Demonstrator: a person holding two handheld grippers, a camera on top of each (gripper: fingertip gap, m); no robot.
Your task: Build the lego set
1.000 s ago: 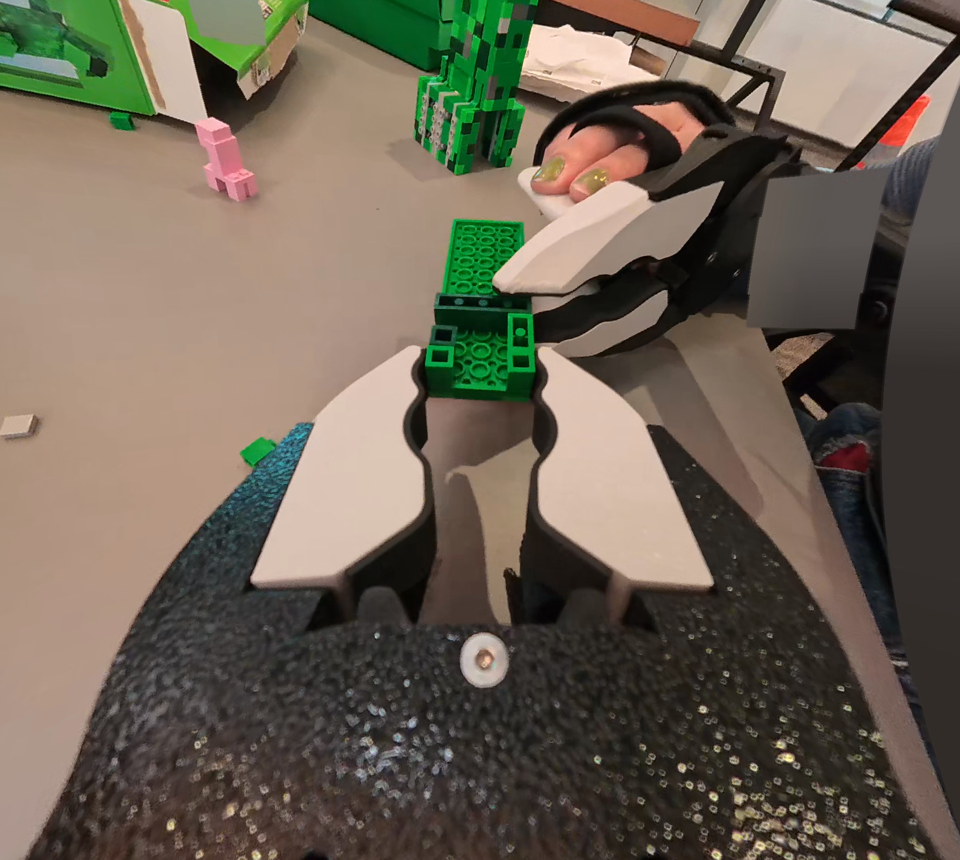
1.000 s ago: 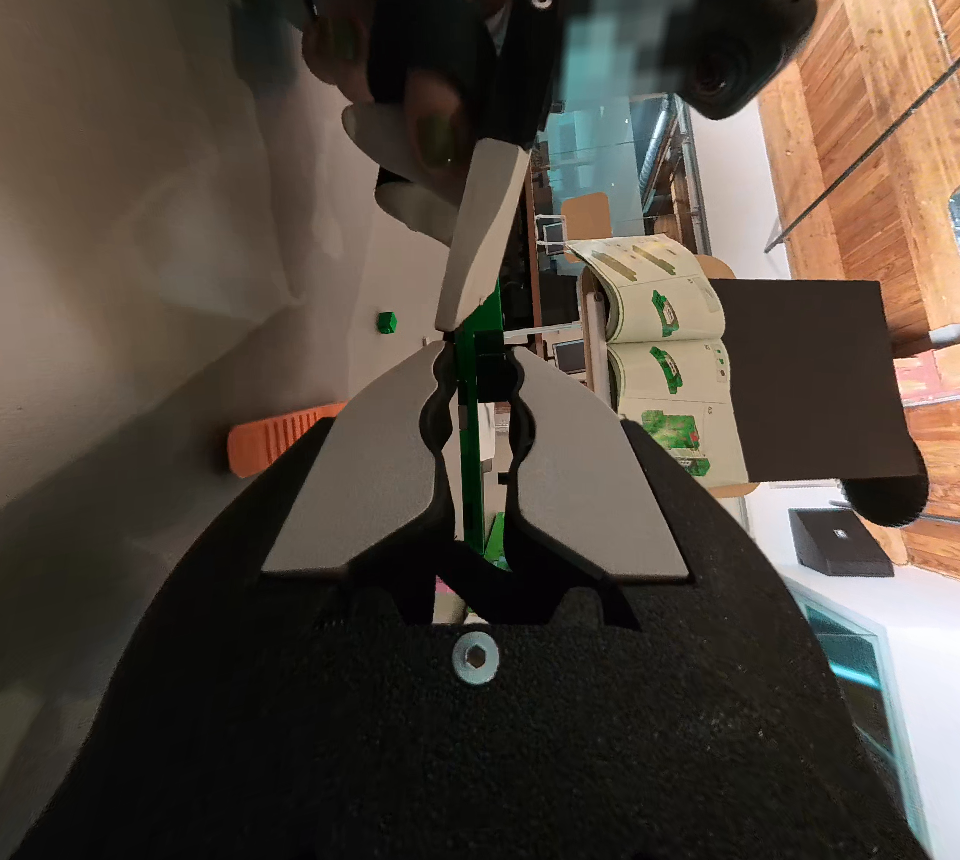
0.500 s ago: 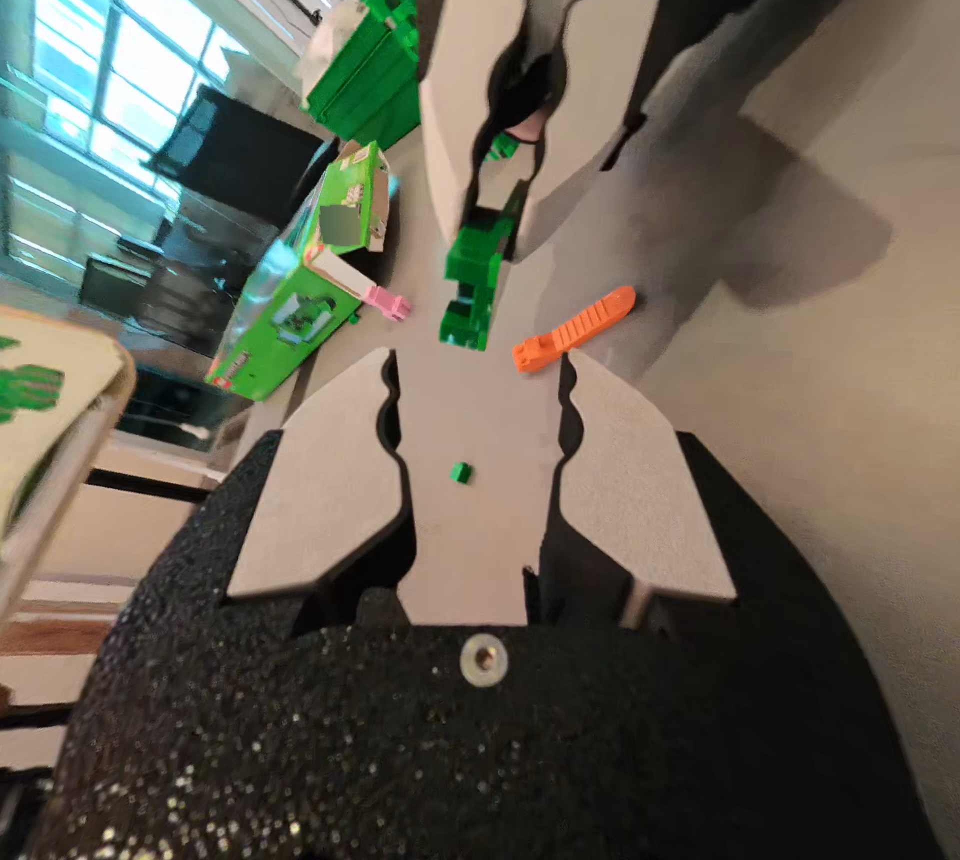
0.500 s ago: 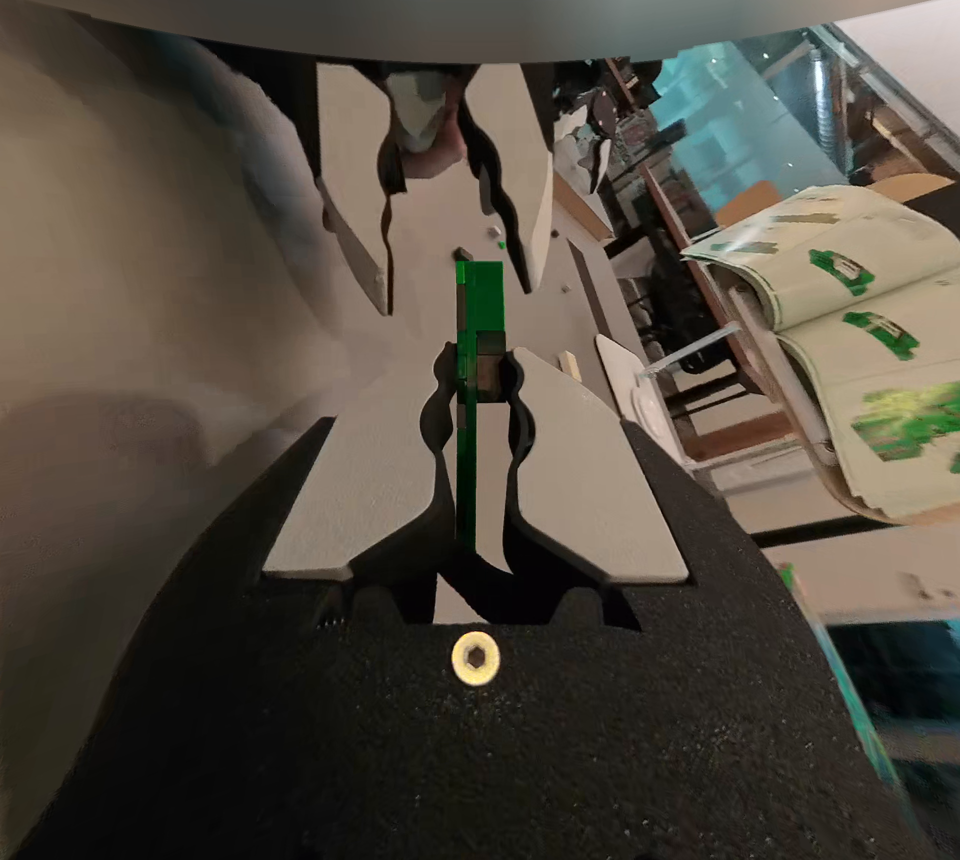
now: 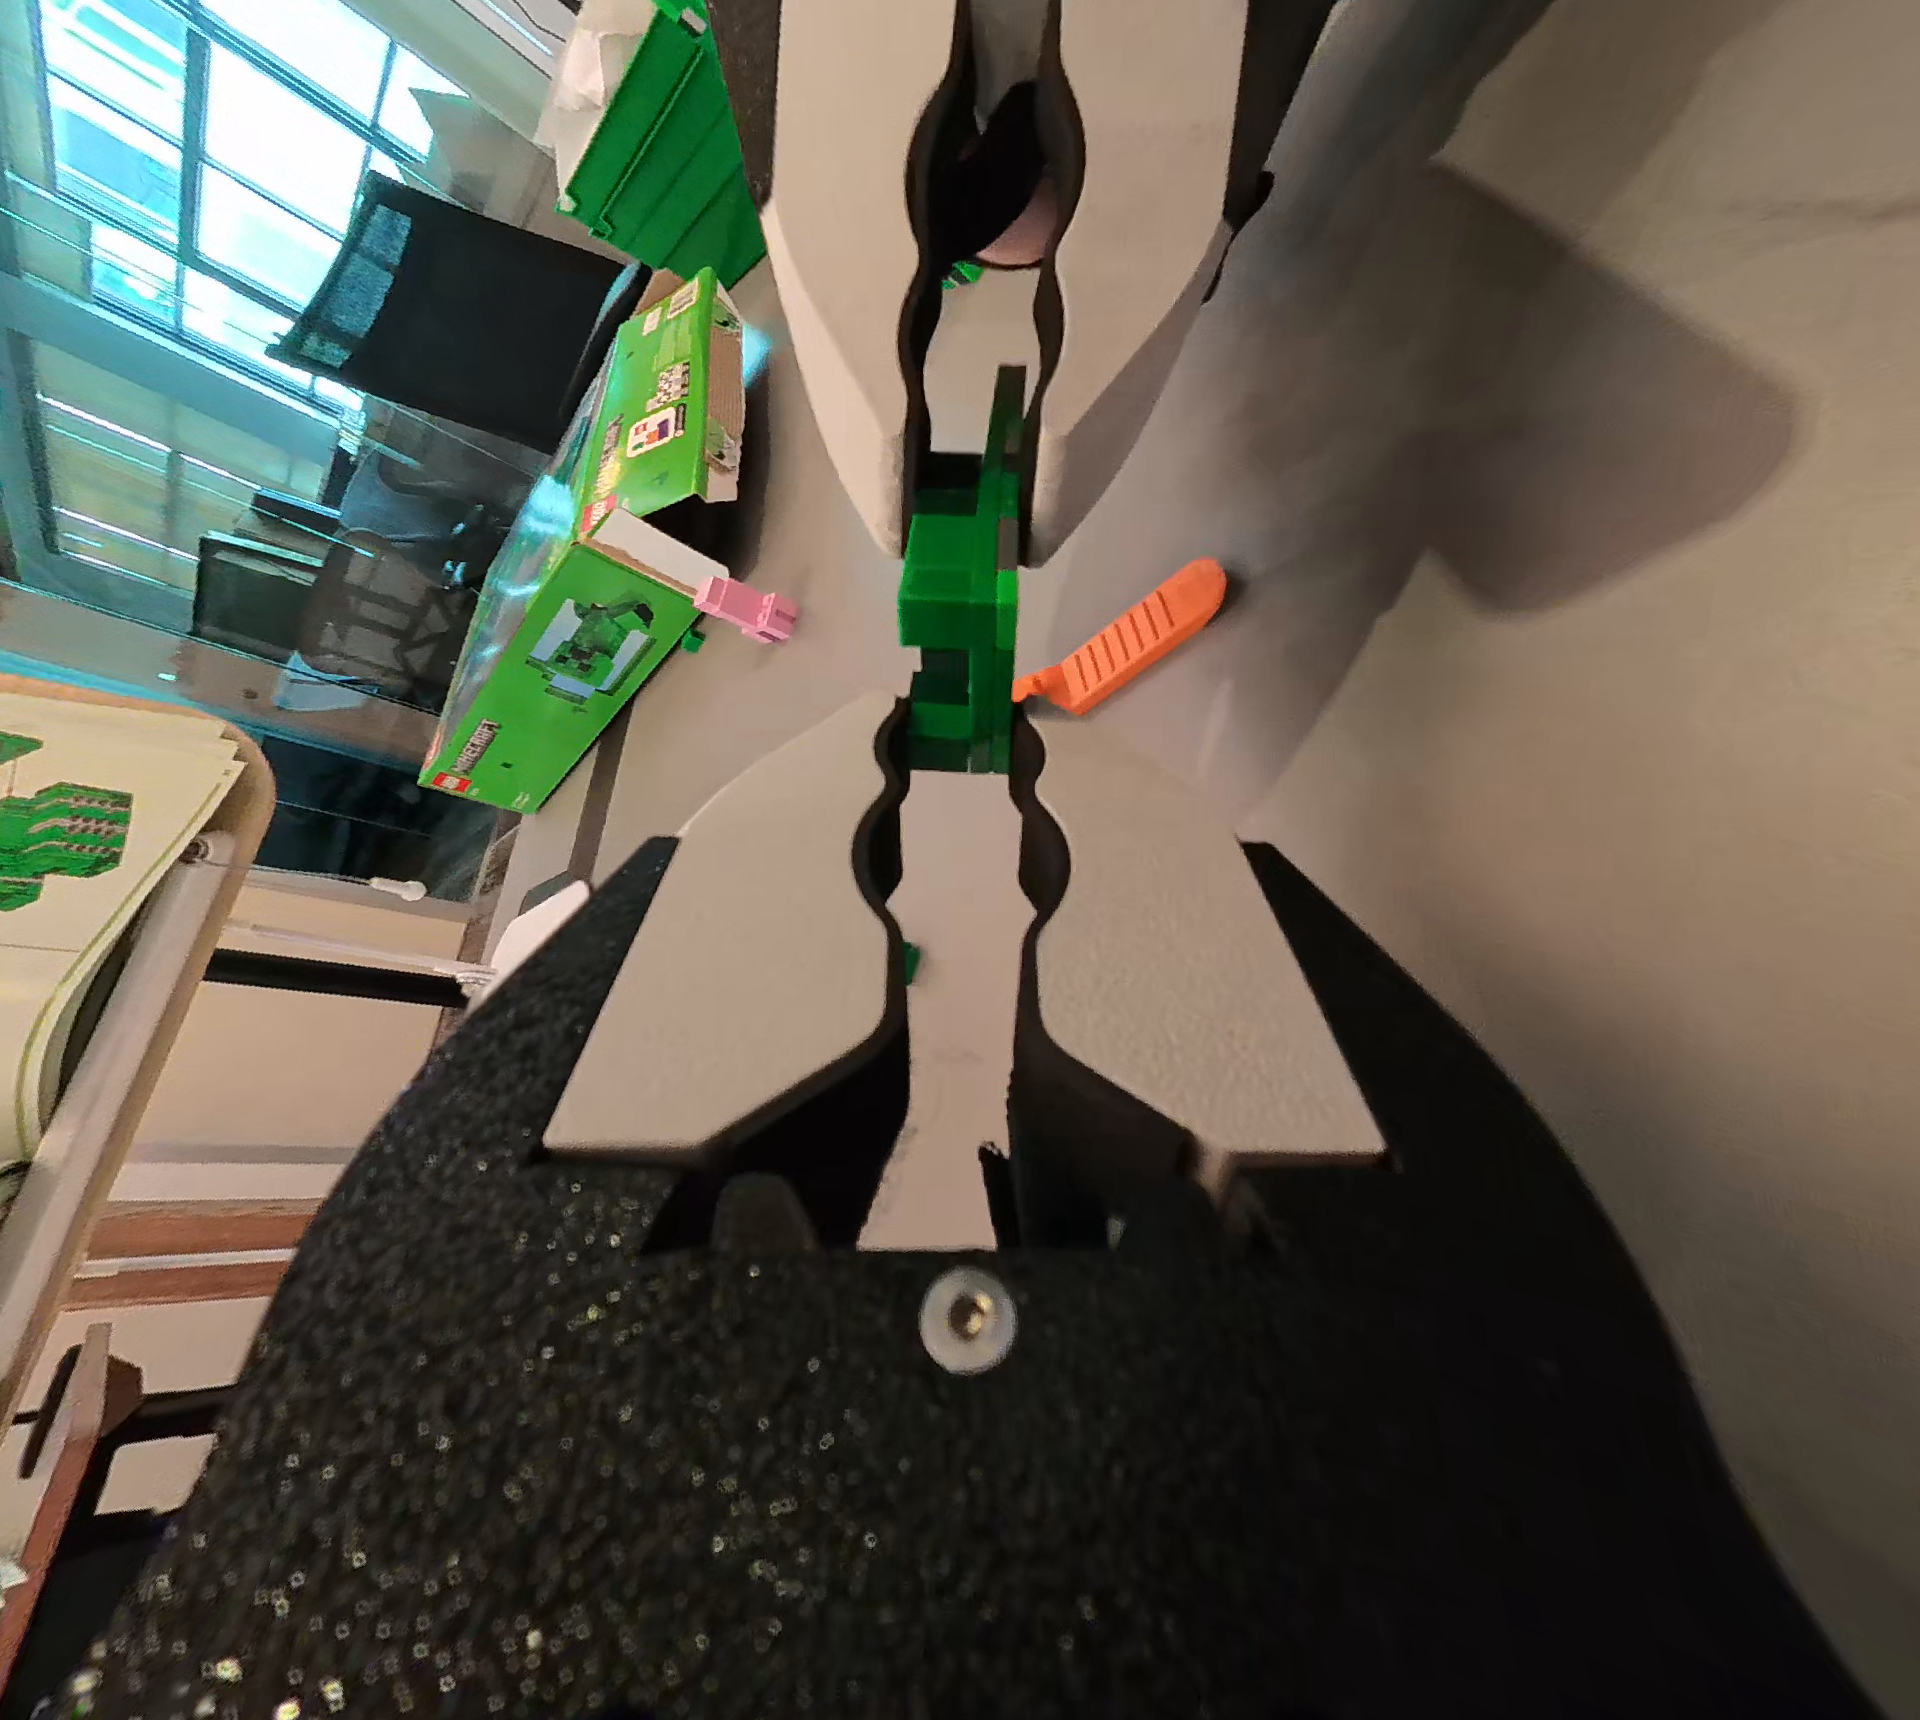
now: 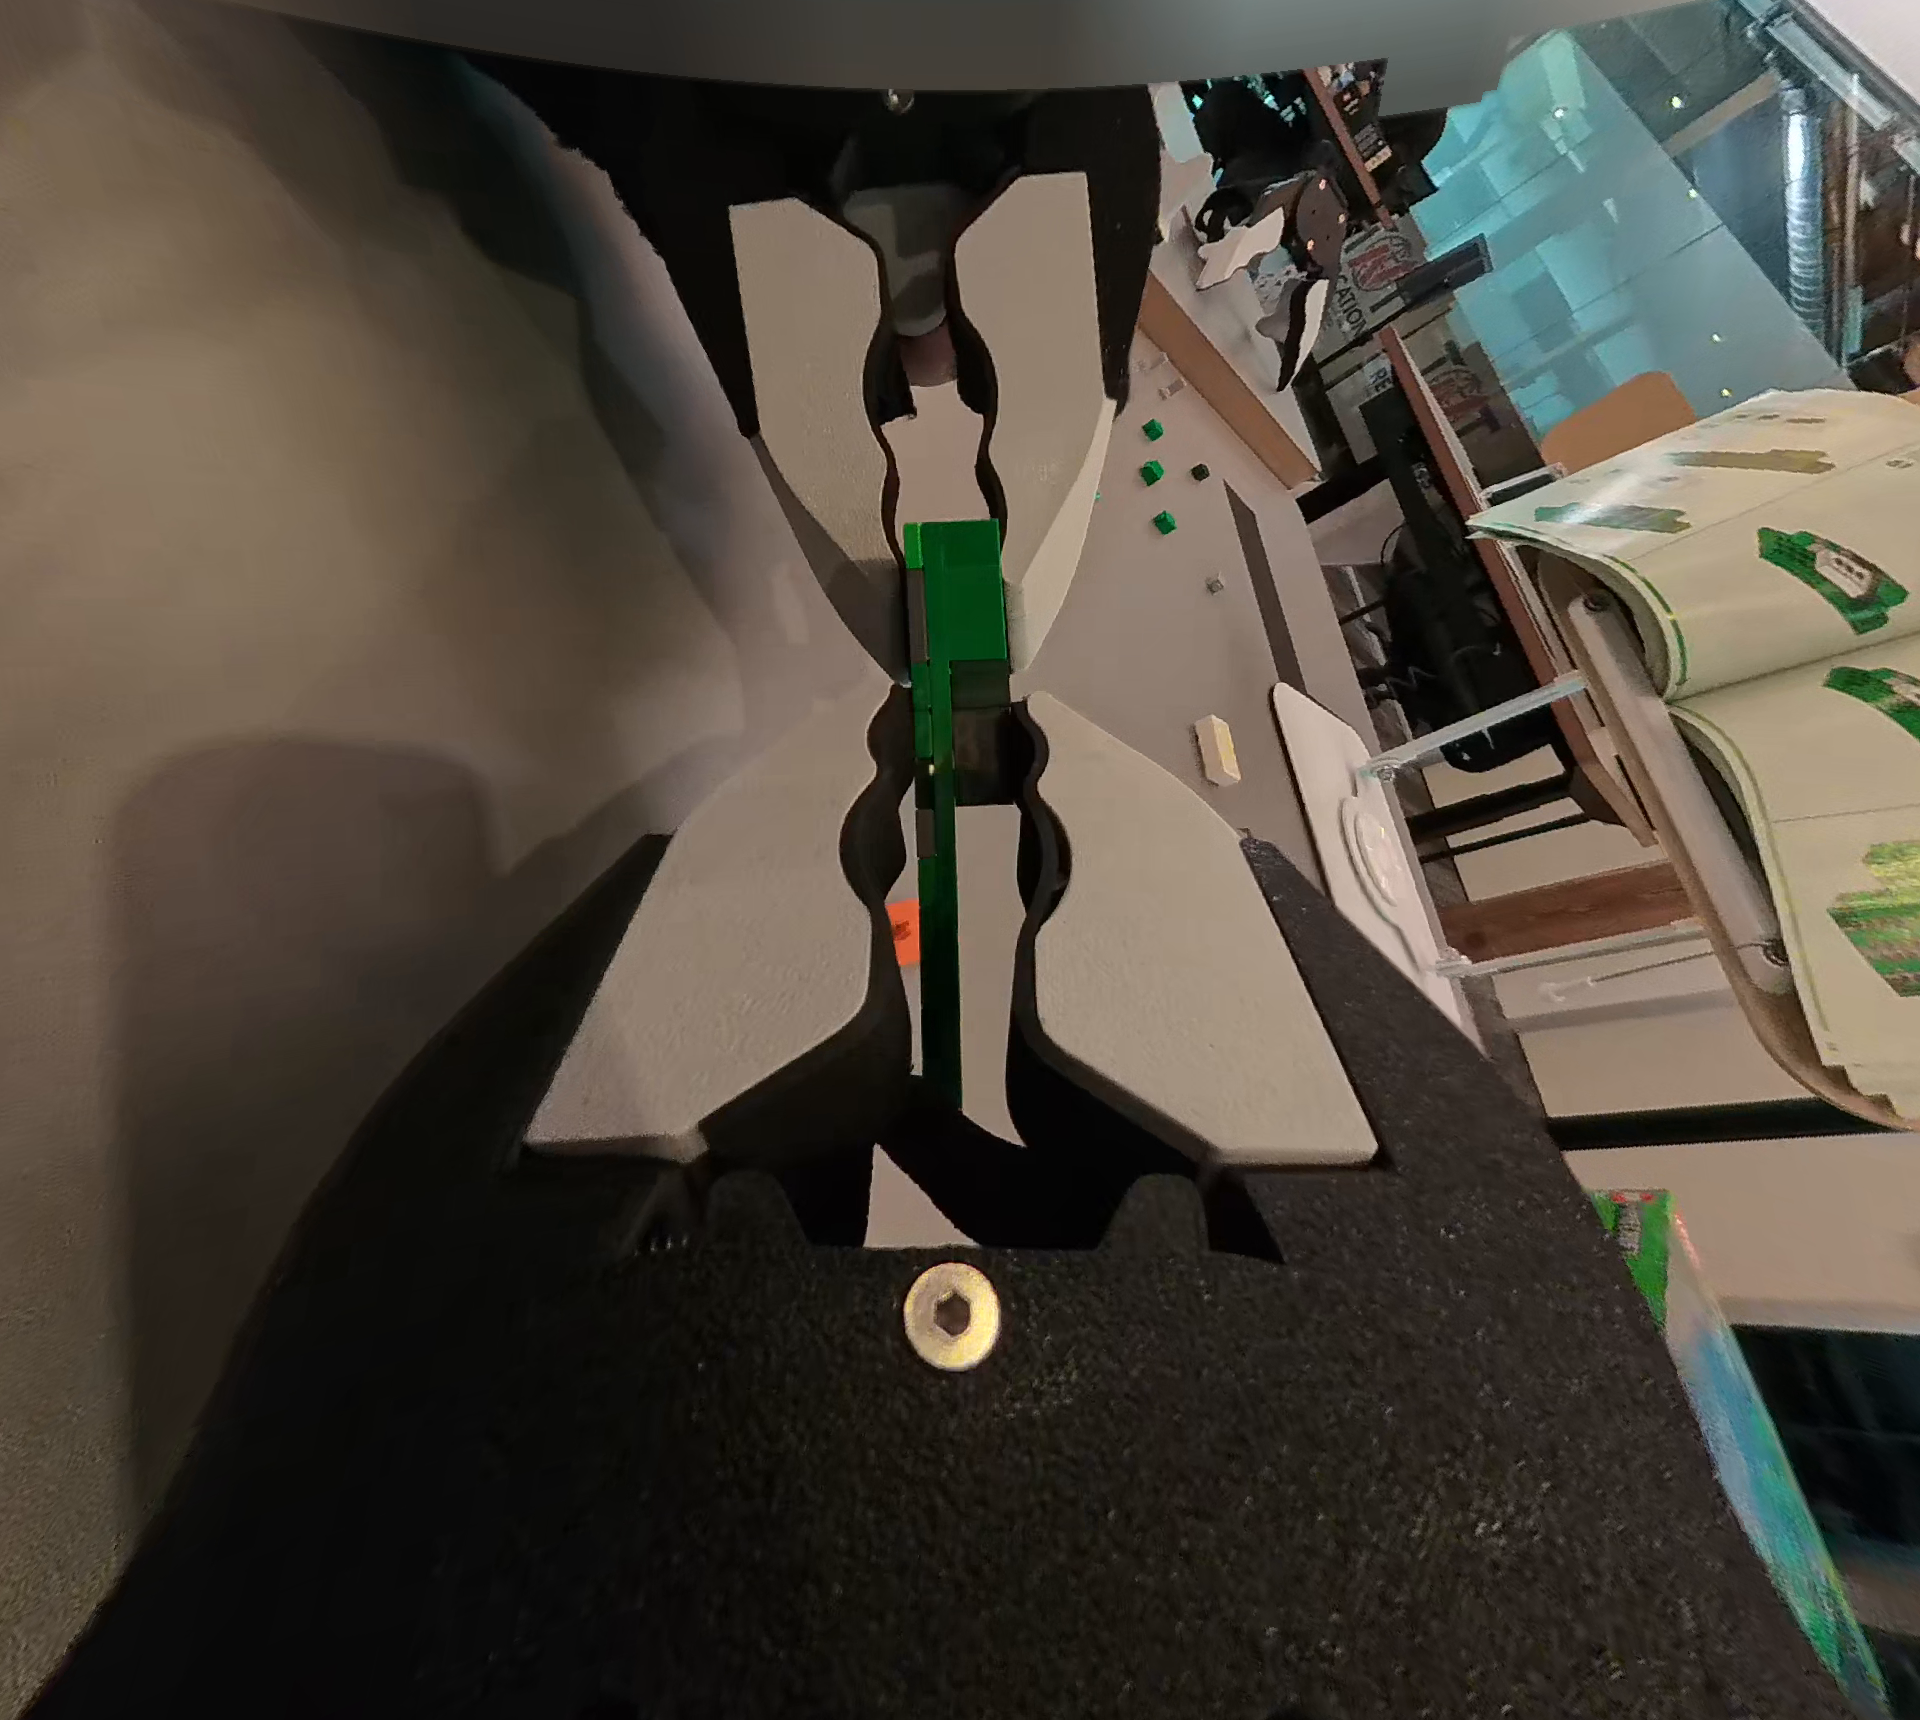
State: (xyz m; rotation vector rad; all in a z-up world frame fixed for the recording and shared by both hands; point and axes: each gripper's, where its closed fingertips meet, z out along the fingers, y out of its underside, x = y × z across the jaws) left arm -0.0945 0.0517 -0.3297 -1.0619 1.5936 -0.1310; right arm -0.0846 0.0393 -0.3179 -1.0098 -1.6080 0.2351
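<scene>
Half a second back the left claw [image 5: 961, 740] stood clear of the build with its fingers spread; now it has closed the gap and both claws meet tip to tip on the green lego assembly [image 5: 961, 621], held edge-on in the air above the grey bench [image 5: 1558, 735]. From the right wrist view, the right claw [image 6: 961, 735] is clenched on the assembly's thin plate, which runs back between its fingers. The left claw's tips sit tight against the assembly's other end, gripping the stacked green bricks. On the bench beyond lie an orange brick separator [image 5: 1127, 636], a small pink lego figure [image 5: 748, 610] and the opened green set box [image 5: 582, 610], with green storage bins [image 5: 665, 153] farther off. Loose green studs [image 6: 1153, 475] are scattered on the bench, and an open instruction booklet [image 6: 1766, 631] rests on a clear stand [image 6: 1455, 766] at the bench's edge. Tall windows [image 5: 156, 164] light the room.
</scene>
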